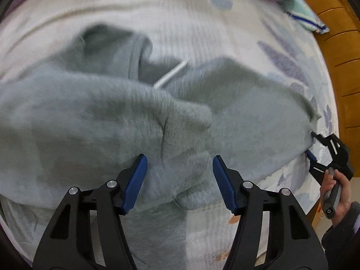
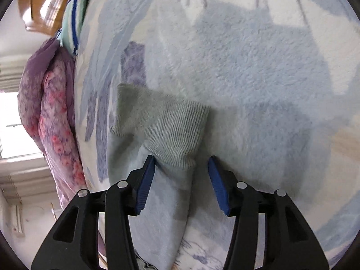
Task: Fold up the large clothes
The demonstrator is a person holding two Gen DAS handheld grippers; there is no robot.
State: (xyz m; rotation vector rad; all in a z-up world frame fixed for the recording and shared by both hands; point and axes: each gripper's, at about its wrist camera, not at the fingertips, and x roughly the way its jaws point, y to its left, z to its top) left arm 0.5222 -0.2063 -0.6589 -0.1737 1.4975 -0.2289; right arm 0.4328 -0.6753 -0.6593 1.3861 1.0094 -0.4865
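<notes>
A grey-green fleece hoodie (image 1: 94, 117) lies bunched on the bed, with a white drawstring (image 1: 171, 74) showing near its hood. My left gripper (image 1: 180, 164) is open, with a fold of the hoodie lying between its blue pads. My right gripper (image 2: 181, 164) is open; the hoodie's ribbed cuff (image 2: 173, 128) and sleeve lie between its fingers. In the left wrist view the right gripper (image 1: 311, 142) sits at the garment's right edge, held by a hand (image 1: 337, 200).
The bed is covered by a pale blanket with blue floral print (image 2: 247, 56). A pink-purple quilt (image 2: 56, 103) and a striped pillow (image 1: 301, 11) lie at the head. A wooden bed frame (image 1: 337, 56) runs along the right side.
</notes>
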